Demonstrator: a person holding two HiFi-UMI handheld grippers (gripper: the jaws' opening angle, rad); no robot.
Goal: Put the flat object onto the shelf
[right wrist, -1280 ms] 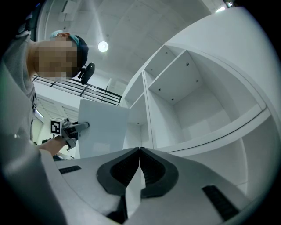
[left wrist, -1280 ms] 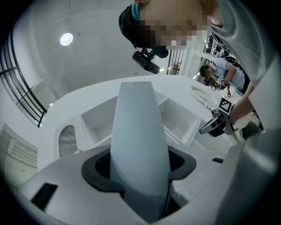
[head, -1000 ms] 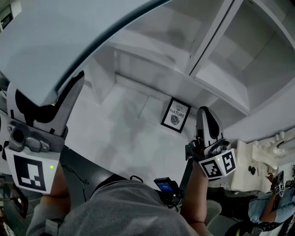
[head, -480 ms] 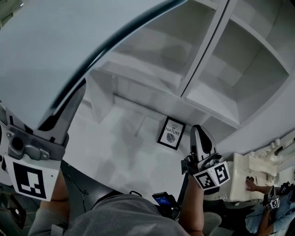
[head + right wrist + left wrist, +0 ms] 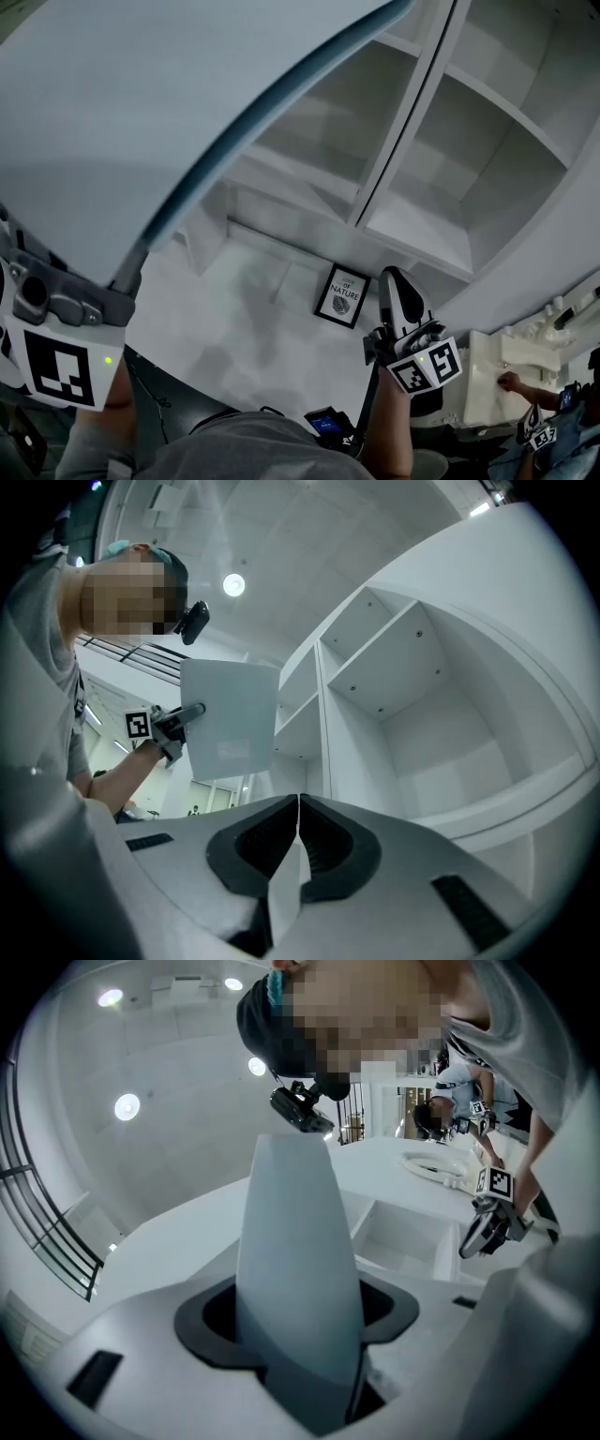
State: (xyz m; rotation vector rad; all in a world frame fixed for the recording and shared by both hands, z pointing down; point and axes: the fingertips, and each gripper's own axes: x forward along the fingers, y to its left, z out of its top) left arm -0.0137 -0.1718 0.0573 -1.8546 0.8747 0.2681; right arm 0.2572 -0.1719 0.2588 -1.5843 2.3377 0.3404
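The flat object point(image 5: 141, 112) is a large pale grey panel that fills the upper left of the head view. My left gripper point(image 5: 129, 272) is shut on its lower edge and holds it up in front of the white shelf unit point(image 5: 412, 141). In the left gripper view the panel point(image 5: 298, 1241) stands edge-on between the jaws. The right gripper view shows the panel point(image 5: 230, 719) beside the open shelf compartments point(image 5: 412, 696). My right gripper point(image 5: 394, 289) hangs lower right, jaws shut together on nothing point(image 5: 298, 803).
A small framed print point(image 5: 342, 295) leans on the low white surface below the shelf compartments. A white appliance point(image 5: 511, 366) stands at the right, with another person point(image 5: 539, 436) beyond it. A vertical divider point(image 5: 403, 112) splits the shelf compartments.
My left gripper has lifted the panel higher toward the shelf. The upper compartments show more in the head view. The right gripper has stayed nearly still.
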